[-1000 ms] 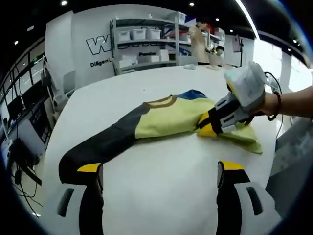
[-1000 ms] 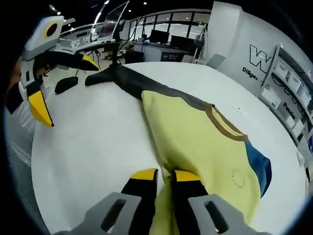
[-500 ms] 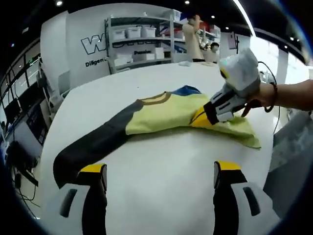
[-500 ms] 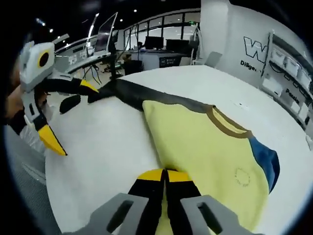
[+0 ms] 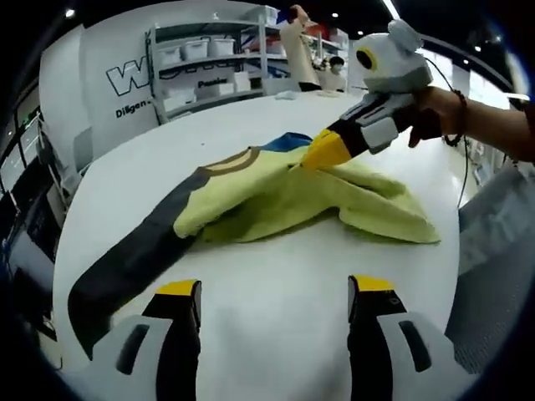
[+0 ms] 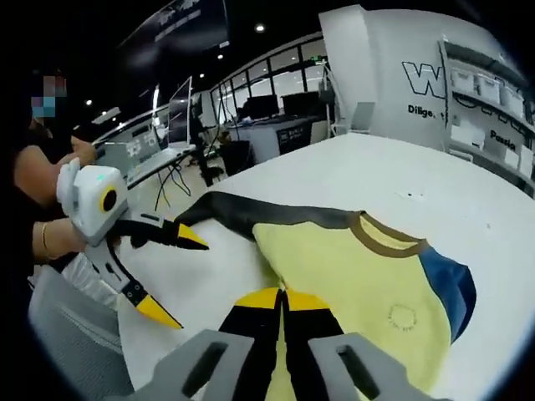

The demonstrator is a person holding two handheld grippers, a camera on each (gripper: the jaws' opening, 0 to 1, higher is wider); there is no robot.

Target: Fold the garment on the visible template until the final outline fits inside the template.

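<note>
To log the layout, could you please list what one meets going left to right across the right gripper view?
Open left gripper → long black sleeve → brown ribbed collar → blue shoulder panel of the yellow garment.

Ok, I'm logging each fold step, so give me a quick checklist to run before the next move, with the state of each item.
1. Right gripper pinching the garment: ok, jaws shut on yellow fabric.
2. Left gripper free: ok, jaws open above the table, holding nothing.
3. Dark sleeve folded in: not ok, it lies stretched out.
4. Fabric flat: not ok, bunched under the lifted edge.
5. Template outline: cannot tell, none is visible.
6. Whole garment in view: ok.
</note>
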